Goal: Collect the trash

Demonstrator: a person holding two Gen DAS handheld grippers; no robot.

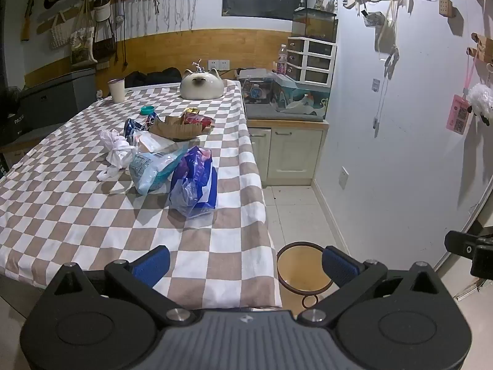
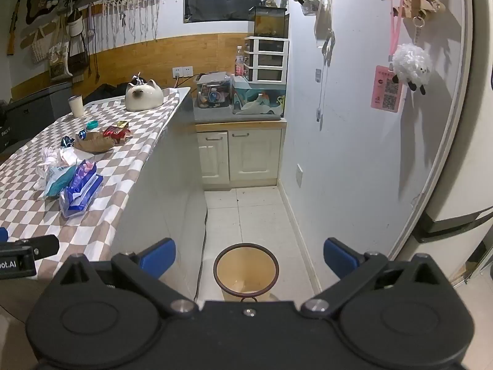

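Observation:
Several pieces of trash lie on the checkered tablecloth (image 1: pixel 77 215): a blue-purple plastic bag (image 1: pixel 195 182), a light blue wrapper (image 1: pixel 151 166), a crumpled white tissue (image 1: pixel 115 151), a brown paper piece (image 1: pixel 177 128) and a red snack packet (image 1: pixel 197 120). The same pile shows in the right wrist view, with the blue-purple bag (image 2: pixel 81 189) nearest. A round yellow trash bin (image 2: pixel 246 273) stands on the floor beside the table; it also shows in the left wrist view (image 1: pixel 303 269). My left gripper (image 1: pixel 245 266) is open and empty above the table's near edge. My right gripper (image 2: pixel 249 257) is open and empty above the bin.
A white cat-shaped ceramic container (image 1: pixel 201 84) and a cup (image 1: pixel 117 89) stand at the table's far end. A cabinet (image 2: pixel 240 154) with tanks on top stands against the back wall. The white wall (image 2: pixel 354 154) bounds the narrow tiled floor aisle on the right.

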